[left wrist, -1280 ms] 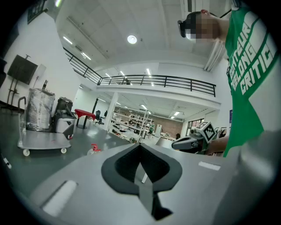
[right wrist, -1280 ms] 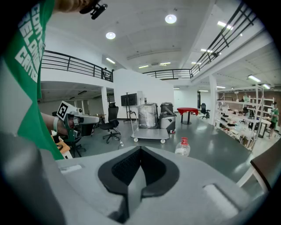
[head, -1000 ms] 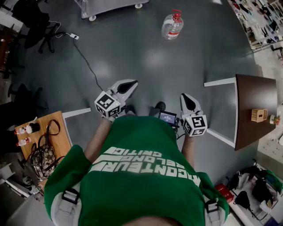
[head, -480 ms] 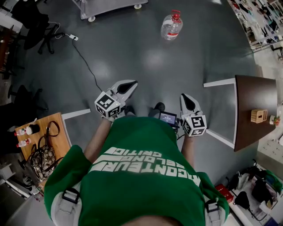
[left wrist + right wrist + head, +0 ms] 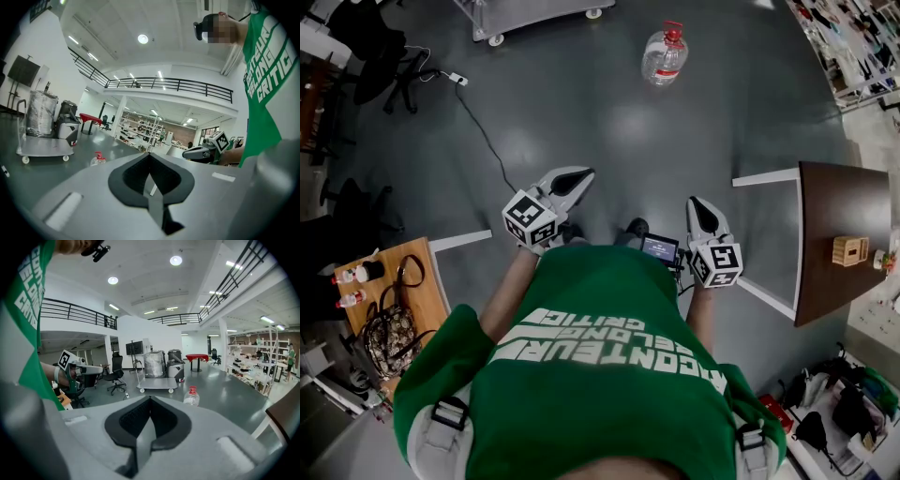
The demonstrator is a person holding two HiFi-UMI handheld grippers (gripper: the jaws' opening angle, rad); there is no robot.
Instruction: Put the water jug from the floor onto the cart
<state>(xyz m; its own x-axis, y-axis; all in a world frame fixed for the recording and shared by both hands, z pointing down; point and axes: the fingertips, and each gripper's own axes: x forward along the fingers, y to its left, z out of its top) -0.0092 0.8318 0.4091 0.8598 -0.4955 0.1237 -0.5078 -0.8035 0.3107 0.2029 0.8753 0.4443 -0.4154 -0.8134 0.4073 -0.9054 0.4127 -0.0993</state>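
The clear water jug (image 5: 664, 54) with a red cap stands upright on the grey floor, far ahead of me. The grey wheeled cart (image 5: 525, 13) stands to its left at the top of the head view, with wrapped goods on it (image 5: 157, 365). My left gripper (image 5: 574, 179) and right gripper (image 5: 701, 207) are held near my body, both shut and empty, well short of the jug. The jug (image 5: 97, 159) shows small beside the cart (image 5: 44, 151) in the left gripper view. In the right gripper view the jug (image 5: 191, 397) stands right of the cart (image 5: 157, 384).
A dark brown table (image 5: 839, 234) with a small wooden box stands at my right. At my left a wooden table (image 5: 389, 309) holds a handbag and bottles. A black cable (image 5: 483, 131) crosses the floor toward office chairs (image 5: 375, 47). Shelving (image 5: 853, 47) lines the far right.
Both grippers have edged slightly across the floor with me, still shut. The jug and the cart have not moved.
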